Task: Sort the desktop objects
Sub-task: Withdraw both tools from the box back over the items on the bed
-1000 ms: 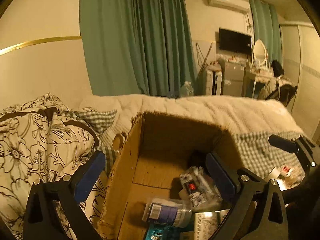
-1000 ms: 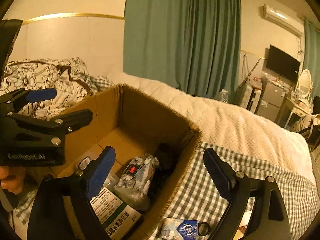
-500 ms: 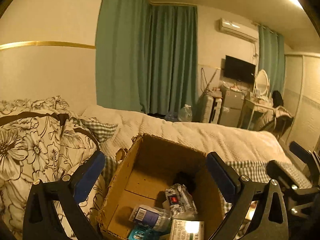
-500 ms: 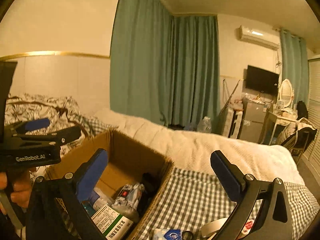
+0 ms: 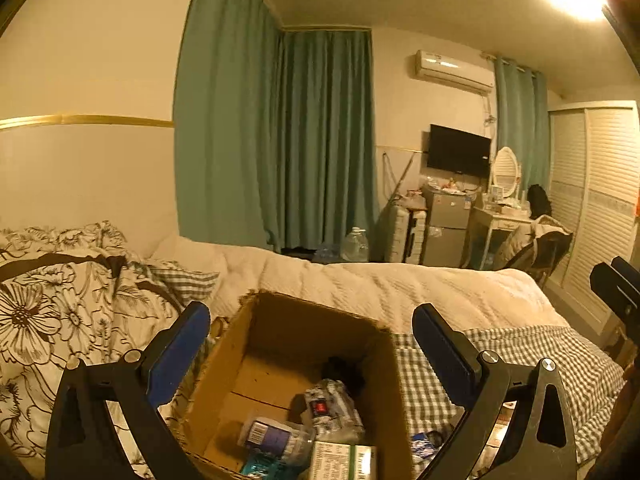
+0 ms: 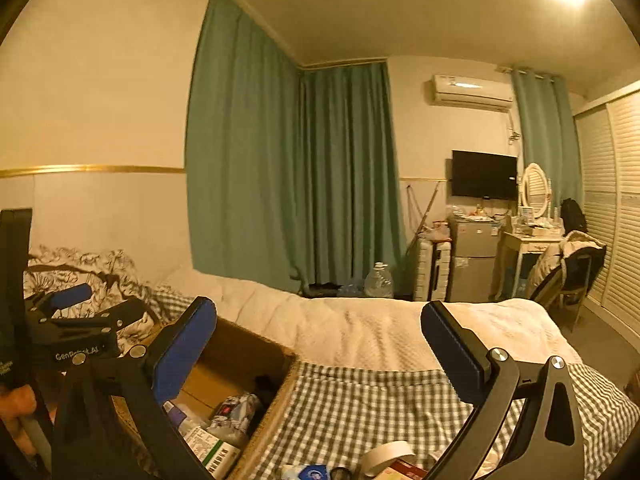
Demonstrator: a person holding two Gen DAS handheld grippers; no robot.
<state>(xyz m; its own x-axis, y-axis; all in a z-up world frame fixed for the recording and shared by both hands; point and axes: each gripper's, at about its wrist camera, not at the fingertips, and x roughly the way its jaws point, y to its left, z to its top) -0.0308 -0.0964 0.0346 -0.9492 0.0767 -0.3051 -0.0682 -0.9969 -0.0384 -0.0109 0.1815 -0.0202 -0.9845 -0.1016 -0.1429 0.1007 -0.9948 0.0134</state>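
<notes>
While both tools hang empty above the bed, nothing gripped yet:

Landmark: cardboard box, open-topped, sitting on the bed.
Left gripper: spread wide, nothing between the blue pads, poised over the box mouth.
Right gripper: at full spread, likewise holding nothing, aimed past the right wall of the box.
Already in the box: crinkled packet with a red mark, bottle with a dark label, white carton with a green stripe.
Waiting outside the box: tape roll and small blue packet, lying right of the box on the checked sheet.
Doing the step well: probably best to tip the right gripper down toward the leftovers, straddle one item only, close squarely, then carry across the box rim before letting go.
Writing: "GenRobot.AI" readable on the left tool body as seen from the right wrist; print on the carton and labels too small to read.
</notes>
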